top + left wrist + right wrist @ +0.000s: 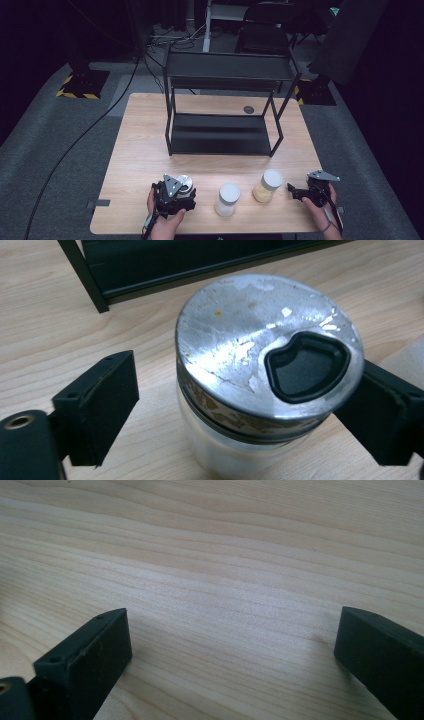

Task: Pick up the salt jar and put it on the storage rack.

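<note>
A clear jar with a worn silver lid (235, 340) stands on the wooden table between the jaws of my left gripper (245, 375). The left jaw is a clear gap away from it; the right jaw sits close against the lid's edge. The gripper is open. In the high view this jar (186, 181) is at the front left, with the left gripper (183, 188) around it. A white-lidded jar (227, 199) and a jar of yellowish contents (267, 186) stand to its right. My right gripper (291, 190) is open beside the yellowish jar, over bare wood (232, 620).
A black two-tier metal shelf (220, 134) stands at the middle back of the table (140, 150); its leg and lower tray (150, 265) lie just beyond the silver-lidded jar. A small round grey disc (248, 109) lies behind the shelf. Cables run over the floor at left.
</note>
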Tool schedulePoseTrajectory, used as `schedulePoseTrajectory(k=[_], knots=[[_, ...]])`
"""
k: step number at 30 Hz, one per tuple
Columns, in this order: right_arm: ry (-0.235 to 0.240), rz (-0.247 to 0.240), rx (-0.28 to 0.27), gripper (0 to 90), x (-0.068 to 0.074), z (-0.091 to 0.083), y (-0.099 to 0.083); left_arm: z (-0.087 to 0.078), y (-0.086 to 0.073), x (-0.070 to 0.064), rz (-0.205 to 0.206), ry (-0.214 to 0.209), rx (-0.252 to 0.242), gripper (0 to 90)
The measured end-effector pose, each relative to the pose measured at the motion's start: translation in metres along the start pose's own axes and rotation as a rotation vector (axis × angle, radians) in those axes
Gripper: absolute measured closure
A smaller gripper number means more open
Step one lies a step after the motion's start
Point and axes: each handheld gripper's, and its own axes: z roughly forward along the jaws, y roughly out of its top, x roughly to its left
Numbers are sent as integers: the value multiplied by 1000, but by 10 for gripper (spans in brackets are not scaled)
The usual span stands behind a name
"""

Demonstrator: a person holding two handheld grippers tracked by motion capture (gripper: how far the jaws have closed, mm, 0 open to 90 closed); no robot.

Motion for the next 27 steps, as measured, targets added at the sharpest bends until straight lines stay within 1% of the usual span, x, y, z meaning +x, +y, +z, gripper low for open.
schedulePoseTrajectory(k=[8, 9, 10, 11, 12, 13, 14, 16, 17, 21, 25, 27], knots=[[2, -2, 0, 15, 0, 0, 0, 9, -5, -3, 10, 4, 15, 166], [2, -2, 0, 15, -1, 0, 0, 9, -5, -3, 10, 4, 15, 184], [3, -2, 0, 15, -1, 0, 0, 12, -6, -3, 24, -1, 15, 211], [3, -2, 0, 15, -1, 0, 0, 12, -6, -3, 24, -1, 15, 237], [2, -2, 0, 15, -1, 0, 0, 13, -8, -2, 26, -5, 10, 237], [3, -2, 0, 15, -1, 0, 0, 14, -10, -3, 47, -12, 6, 300], [2, -2, 0, 15, -1, 0, 0, 15, -11, -5, 57, -6, 0, 298], [2, -2, 0, 15, -1, 0, 0, 16, -12, -4, 64, -10, -5, 298], [2, -2, 0, 15, -1, 0, 0, 16, -14, 2, 52, -31, -11, 303], [2, -3, 0, 15, 0, 0, 0, 16, -15, 1, 50, -28, -16, 304], [1, -3, 0, 15, 0, 0, 0, 16, -13, 0, 46, -26, -10, 305], [1, -3, 0, 14, 0, 0, 0, 16, -9, 4, 37, -45, -1, 305]])
